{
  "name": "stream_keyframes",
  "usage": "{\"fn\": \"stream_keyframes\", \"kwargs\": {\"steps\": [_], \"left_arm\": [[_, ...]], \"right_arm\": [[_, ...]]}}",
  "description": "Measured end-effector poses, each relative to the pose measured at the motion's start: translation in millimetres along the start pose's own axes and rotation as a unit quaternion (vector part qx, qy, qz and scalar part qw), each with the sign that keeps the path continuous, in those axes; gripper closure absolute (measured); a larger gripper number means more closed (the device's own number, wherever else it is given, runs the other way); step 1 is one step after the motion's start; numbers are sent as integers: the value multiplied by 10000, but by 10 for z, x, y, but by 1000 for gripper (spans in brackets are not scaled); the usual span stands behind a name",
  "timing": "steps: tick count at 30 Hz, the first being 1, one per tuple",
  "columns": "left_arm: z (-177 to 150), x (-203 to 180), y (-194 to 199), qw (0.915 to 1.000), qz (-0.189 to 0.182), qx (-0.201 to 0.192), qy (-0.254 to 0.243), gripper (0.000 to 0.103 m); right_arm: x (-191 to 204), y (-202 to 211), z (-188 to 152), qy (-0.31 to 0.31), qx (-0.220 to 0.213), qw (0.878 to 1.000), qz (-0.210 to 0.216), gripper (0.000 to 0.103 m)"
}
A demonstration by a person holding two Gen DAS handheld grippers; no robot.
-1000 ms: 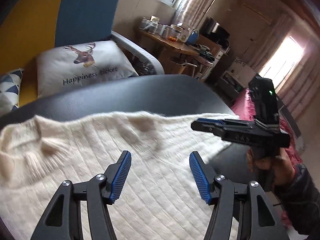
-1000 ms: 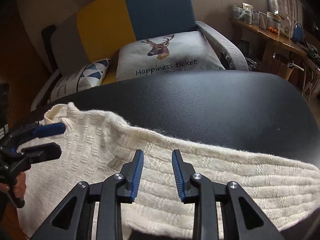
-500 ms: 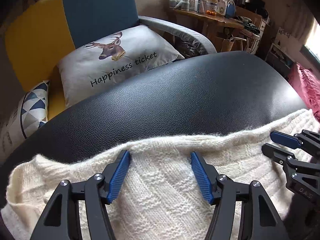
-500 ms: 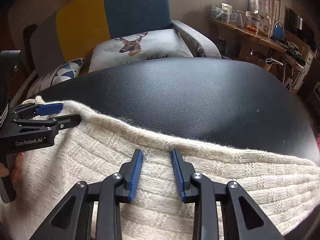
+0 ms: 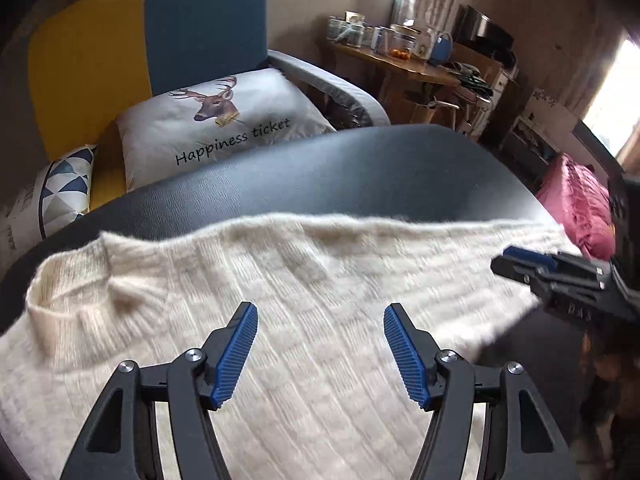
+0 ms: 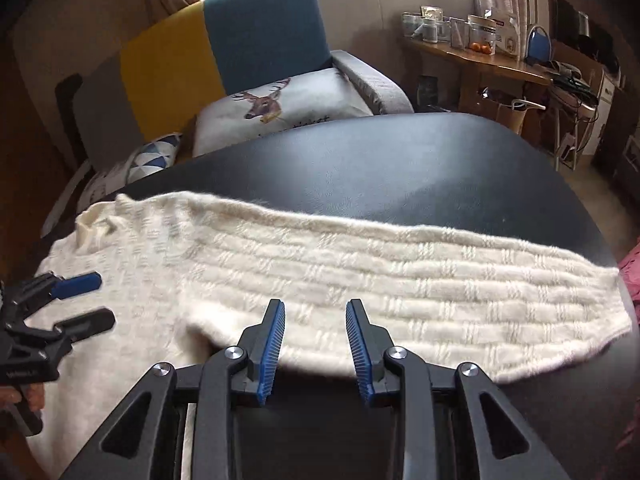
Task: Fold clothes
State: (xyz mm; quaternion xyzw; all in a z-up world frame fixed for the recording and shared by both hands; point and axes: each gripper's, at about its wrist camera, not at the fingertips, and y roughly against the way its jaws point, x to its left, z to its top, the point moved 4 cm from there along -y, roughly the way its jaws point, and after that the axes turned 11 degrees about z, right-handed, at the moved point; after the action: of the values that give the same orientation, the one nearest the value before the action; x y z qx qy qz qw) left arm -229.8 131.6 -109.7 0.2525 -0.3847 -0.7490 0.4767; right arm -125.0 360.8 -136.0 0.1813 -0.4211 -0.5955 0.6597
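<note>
Ahead of both claws, a black desk (image 6: 400, 160) carries a cream sweater (image 6: 360, 272); a sofa (image 5: 200, 32) stands beyond. Left claw (image 5: 320, 354) and right claw (image 6: 315, 350) both hang spread above the knit, gripping nothing.

Yellow-blue armchair (image 5: 152, 52); cluttered wooden table (image 6: 480, 60)

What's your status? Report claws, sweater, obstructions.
Left claw open, over the sweater. Right claw open at its near edge. Sweater flat on the black table, long fold across. Nothing in the way.
</note>
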Motion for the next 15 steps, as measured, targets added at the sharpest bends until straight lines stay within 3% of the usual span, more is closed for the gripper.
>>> {"fn": "stream_keyframes", "kwargs": {"steps": [3,5,8,11,14,15], "left_arm": [[-457,-66,322,9998,-143,49,-142,36],[-762,-110,538,9994,-238,82,-237,36],[-1165,78,830,9998,-135,141,10,36],[-1453,283,1094,9995,171,25,248,36],[-1674,509,1175,9972,683,-31,306,36],[-1764,619,1145,9958,837,75,356,36]], "right_arm": [[396,214,-308,467,234,9965,653,71],[704,293,-531,613,489,9872,1392,71],[1195,289,-878,933,854,9723,1964,71],[1478,160,-1183,1335,1249,9672,1764,71],[1377,50,-1349,1568,1446,9713,1053,73],[1295,47,-1332,1330,1432,9753,1029,76]]}}
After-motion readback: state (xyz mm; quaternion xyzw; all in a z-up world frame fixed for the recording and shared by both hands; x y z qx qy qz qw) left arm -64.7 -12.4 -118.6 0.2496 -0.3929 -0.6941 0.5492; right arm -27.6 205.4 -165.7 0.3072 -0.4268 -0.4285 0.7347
